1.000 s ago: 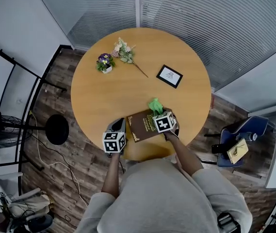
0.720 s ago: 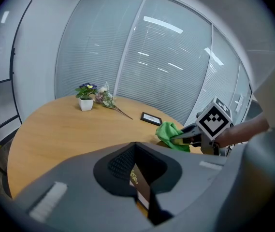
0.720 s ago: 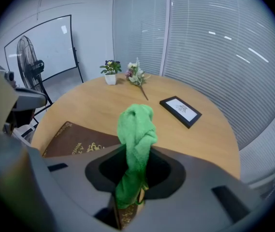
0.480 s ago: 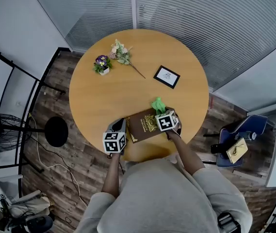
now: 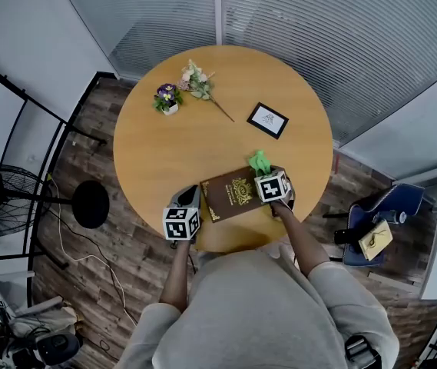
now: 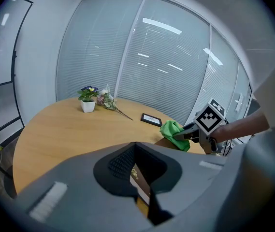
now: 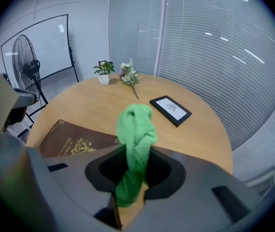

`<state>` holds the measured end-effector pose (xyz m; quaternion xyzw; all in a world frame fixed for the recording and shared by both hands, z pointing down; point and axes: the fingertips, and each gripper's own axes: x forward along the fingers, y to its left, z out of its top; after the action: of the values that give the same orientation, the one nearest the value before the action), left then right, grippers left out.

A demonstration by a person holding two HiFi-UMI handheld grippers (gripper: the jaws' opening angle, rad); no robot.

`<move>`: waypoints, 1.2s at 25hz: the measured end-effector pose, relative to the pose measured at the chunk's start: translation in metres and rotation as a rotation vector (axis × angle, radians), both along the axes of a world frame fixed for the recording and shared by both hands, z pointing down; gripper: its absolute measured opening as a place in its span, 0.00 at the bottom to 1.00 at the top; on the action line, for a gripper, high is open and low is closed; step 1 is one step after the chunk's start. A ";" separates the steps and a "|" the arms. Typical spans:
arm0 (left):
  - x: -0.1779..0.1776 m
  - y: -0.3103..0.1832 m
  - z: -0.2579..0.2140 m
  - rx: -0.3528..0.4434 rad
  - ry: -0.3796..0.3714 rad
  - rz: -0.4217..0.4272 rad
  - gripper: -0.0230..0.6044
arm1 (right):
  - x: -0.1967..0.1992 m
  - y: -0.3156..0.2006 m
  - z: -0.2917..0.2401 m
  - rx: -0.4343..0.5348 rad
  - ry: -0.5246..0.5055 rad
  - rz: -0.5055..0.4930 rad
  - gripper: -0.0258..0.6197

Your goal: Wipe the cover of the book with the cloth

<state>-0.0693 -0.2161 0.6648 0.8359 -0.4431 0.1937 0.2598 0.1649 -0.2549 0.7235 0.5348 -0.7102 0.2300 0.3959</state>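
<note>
My right gripper (image 5: 264, 173) has slid right along book (image 5: 230, 194); green cloth (image 5: 259, 161) now over cover's right end, more cover bared. Its jaws clamped on cloth. At near tabletop (image 5: 164, 152) edge, my left gripper (image 5: 190, 200) unmoved, jaws pinching book's left edge. Beyond: picture frame (image 5: 268, 121) mid-tabletop; potted flowers (image 5: 167, 98), flower sprig (image 5: 199, 83) by far-left edge.

We held both forearms forward and low. Our left gripper (image 5: 190, 197) pinched the book (image 5: 232, 194) at its corner, and our right gripper (image 5: 265, 173) clamped the green cloth (image 5: 259, 161).
</note>
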 end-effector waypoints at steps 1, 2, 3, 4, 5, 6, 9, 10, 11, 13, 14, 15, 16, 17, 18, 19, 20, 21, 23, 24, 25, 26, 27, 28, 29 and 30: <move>-0.002 0.001 0.000 0.001 -0.001 -0.001 0.05 | 0.002 0.000 -0.002 0.012 0.001 0.002 0.19; -0.004 0.001 -0.001 0.003 -0.002 -0.002 0.05 | 0.003 0.001 -0.005 0.023 0.002 0.001 0.19; -0.006 0.002 -0.001 0.004 -0.003 -0.003 0.05 | 0.003 0.003 -0.007 0.029 0.001 0.001 0.19; -0.008 0.004 -0.002 0.004 -0.004 -0.004 0.05 | 0.003 0.007 -0.009 0.029 0.001 0.003 0.19; -0.009 0.005 -0.002 0.004 -0.005 -0.005 0.05 | 0.002 0.010 -0.012 0.029 -0.002 0.007 0.19; -0.010 0.006 -0.002 0.005 -0.005 -0.006 0.05 | 0.000 0.013 -0.014 0.033 -0.008 0.010 0.19; -0.012 0.009 -0.003 0.008 -0.003 -0.005 0.05 | -0.012 0.020 -0.024 0.057 -0.026 0.003 0.19; -0.013 0.010 -0.002 0.008 -0.003 -0.004 0.05 | -0.016 0.022 -0.027 0.066 -0.031 -0.001 0.19; -0.014 0.011 -0.002 0.008 -0.003 -0.003 0.05 | -0.021 0.025 -0.030 0.075 -0.037 -0.006 0.19; -0.016 0.014 -0.002 0.010 -0.002 -0.002 0.05 | -0.030 0.030 -0.036 0.093 -0.050 -0.012 0.19; -0.017 0.015 -0.003 0.011 -0.002 -0.002 0.05 | -0.035 0.032 -0.039 0.103 -0.058 -0.015 0.19; -0.018 0.016 -0.003 0.012 -0.001 -0.003 0.05 | -0.040 0.034 -0.042 0.113 -0.067 -0.018 0.19; -0.020 0.017 -0.004 0.012 -0.001 -0.004 0.05 | -0.045 0.036 -0.045 0.119 -0.076 -0.021 0.19; -0.021 0.019 -0.004 0.011 -0.002 -0.005 0.05 | -0.050 0.038 -0.048 0.124 -0.085 -0.024 0.19; -0.023 0.019 -0.004 0.011 -0.002 -0.007 0.05 | -0.055 0.040 -0.050 0.130 -0.093 -0.029 0.19; -0.025 0.020 -0.004 0.011 -0.001 -0.009 0.05 | -0.060 0.042 -0.052 0.133 -0.099 -0.035 0.19; -0.026 0.021 -0.004 0.011 0.000 -0.010 0.05 | -0.066 0.044 -0.054 0.132 -0.105 -0.040 0.19; -0.028 0.022 -0.004 0.011 0.000 -0.011 0.05 | -0.072 0.045 -0.057 0.133 -0.111 -0.046 0.19; -0.032 0.024 -0.003 0.010 0.002 -0.015 0.05 | -0.084 0.047 -0.063 0.140 -0.130 -0.057 0.19; -0.034 0.025 -0.003 0.009 0.002 -0.018 0.05 | -0.090 0.048 -0.065 0.142 -0.141 -0.057 0.19; -0.036 0.025 -0.003 0.008 0.001 -0.022 0.05 | -0.094 0.049 -0.066 0.144 -0.151 -0.057 0.19; -0.038 0.026 -0.003 0.008 0.002 -0.025 0.05 | -0.100 0.049 -0.067 0.145 -0.159 -0.057 0.19; -0.041 0.027 -0.003 0.008 0.002 -0.029 0.05 | -0.106 0.050 -0.068 0.146 -0.165 -0.061 0.19; -0.044 0.028 -0.003 0.008 0.002 -0.033 0.05 | -0.112 0.051 -0.070 0.147 -0.170 -0.069 0.19; -0.048 0.029 -0.003 0.008 0.001 -0.038 0.05 | -0.118 0.052 -0.071 0.147 -0.176 -0.076 0.19; -0.051 0.030 -0.003 0.008 0.001 -0.043 0.05 | -0.125 0.052 -0.071 0.146 -0.183 -0.084 0.19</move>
<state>-0.1206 -0.1860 0.6622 0.8273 -0.4614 0.1858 0.2610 0.0398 -0.2024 0.6523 0.5087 -0.7799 0.2087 0.2990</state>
